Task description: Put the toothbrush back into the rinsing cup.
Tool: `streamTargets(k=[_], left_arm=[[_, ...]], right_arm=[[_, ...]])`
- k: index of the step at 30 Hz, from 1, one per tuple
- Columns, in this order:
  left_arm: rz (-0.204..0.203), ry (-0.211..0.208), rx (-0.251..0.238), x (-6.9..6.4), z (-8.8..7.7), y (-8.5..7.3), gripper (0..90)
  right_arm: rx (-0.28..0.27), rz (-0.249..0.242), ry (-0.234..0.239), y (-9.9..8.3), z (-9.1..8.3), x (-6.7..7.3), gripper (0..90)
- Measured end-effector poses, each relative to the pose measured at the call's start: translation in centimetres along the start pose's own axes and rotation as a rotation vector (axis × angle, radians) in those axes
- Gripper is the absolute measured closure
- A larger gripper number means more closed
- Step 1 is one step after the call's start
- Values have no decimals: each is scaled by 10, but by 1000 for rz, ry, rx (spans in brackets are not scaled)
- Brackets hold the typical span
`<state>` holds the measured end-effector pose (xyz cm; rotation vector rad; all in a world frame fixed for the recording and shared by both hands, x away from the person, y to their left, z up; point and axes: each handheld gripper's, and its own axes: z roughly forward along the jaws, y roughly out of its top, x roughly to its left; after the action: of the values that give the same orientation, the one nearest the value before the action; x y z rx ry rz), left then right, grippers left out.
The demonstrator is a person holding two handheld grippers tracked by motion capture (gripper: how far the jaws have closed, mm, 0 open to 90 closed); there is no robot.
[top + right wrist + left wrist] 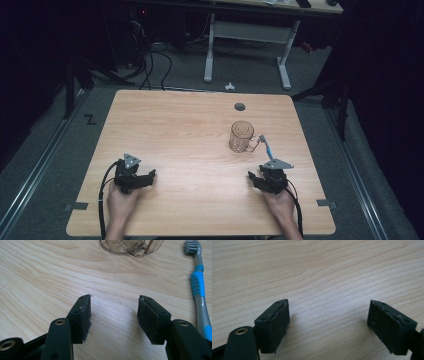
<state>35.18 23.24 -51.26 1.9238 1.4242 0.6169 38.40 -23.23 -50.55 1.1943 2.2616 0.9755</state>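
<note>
A light wooden table [190, 150] carries two hand-held grippers near its front edge. The left gripper [150, 176] sits at about 7 o'clock on the tabletop, held by the person's left hand [122, 200], with its grey three-cornered plate [131, 160] on top and a black cable [102, 200] trailing back toward the person. In the left gripper view its jaws stand wide apart with nothing between them but bare wood grain, and they rest low over the table.

The right gripper [253, 177] sits at about 5 o'clock, held by the right hand [281, 202]. In the right gripper view its jaws are parted to a moderate gap, narrower than the left pair, and hold nothing.

A clear, brownish-tinted plastic mug [241, 136] with a handle stands upright at roughly 2 o'clock from the table's centre, beyond the right gripper. A grey and blue toothbrush [266, 146] lies just beside the mug, on its handle side, at about 12 o'clock from the right gripper; whether its head touches the mug handle is hard to tell from above. In the right gripper view the toothbrush [200, 292] lies to the right of the jaws, bristle end pointing away, apart from the mug's base [130, 246].

A round dark grommet [240, 106] sits near the table's far edge.
</note>
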Motion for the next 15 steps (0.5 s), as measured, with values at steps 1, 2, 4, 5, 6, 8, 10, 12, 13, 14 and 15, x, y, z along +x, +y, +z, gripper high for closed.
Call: streamTargets(k=[1,2,4,5,6,8,10,12,13,14,15], left_arm=[[0,0,0,0,0,0,186],[0,0,0,0,0,0,186],[0,0,0,0,0,0,186],[0,0,0,0,0,0,186],[0,0,0,0,0,0,186],[0,0,0,0,0,0,186],[1,0,1,0,0,0,186],[0,0,0,0,0,0,186],[0,0,0,0,0,0,186],[0,0,0,0,0,0,186],[0,0,0,0,0,0,186]], right_arm=[[0,0,0,0,0,0,450],[0,0,0,0,0,0,450],[0,0,0,0,0,0,450],[0,0,0,0,0,0,450],[0,1,1,0,0,0,450],[0,2,1,0,0,0,450],[0,2,1,0,0,0,450],[1,4,0,0,0,0,450],[1,4,0,0,0,0,450],[0,2,0,0,0,0,450],[1,2,0,0,0,0,450]])
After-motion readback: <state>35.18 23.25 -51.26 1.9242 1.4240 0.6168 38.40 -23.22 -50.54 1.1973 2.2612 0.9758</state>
